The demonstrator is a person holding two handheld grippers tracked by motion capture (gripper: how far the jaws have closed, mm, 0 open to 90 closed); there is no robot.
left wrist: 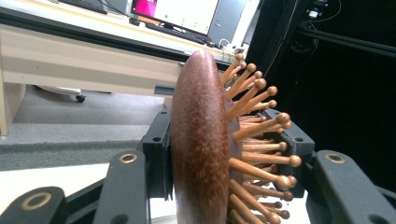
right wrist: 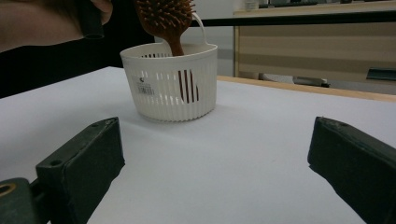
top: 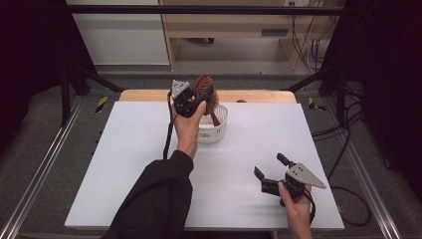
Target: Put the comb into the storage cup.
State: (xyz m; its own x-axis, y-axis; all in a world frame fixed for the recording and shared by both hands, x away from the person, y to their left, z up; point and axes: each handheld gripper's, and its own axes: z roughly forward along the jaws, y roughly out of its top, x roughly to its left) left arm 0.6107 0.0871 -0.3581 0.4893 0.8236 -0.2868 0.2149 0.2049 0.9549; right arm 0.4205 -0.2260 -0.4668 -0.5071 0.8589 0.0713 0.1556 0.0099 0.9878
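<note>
A white surface (top: 149, 164) carries a small white slotted basket (top: 215, 127) near its far edge. The left hand-held gripper (top: 199, 97) is raised over the basket and pinches the head of a brown wooden hairbrush (top: 205, 89). In the left gripper view its black jaws press on both sides of the brush head (left wrist: 201, 140), one against the smooth back and one among the round-tipped bristles. The brush hangs handle down, with the handle inside the basket (right wrist: 170, 84). The right hand-held gripper (top: 271, 169) rests low near the surface's near right corner, well apart from the basket, with its jaws spread and nothing between them.
</note>
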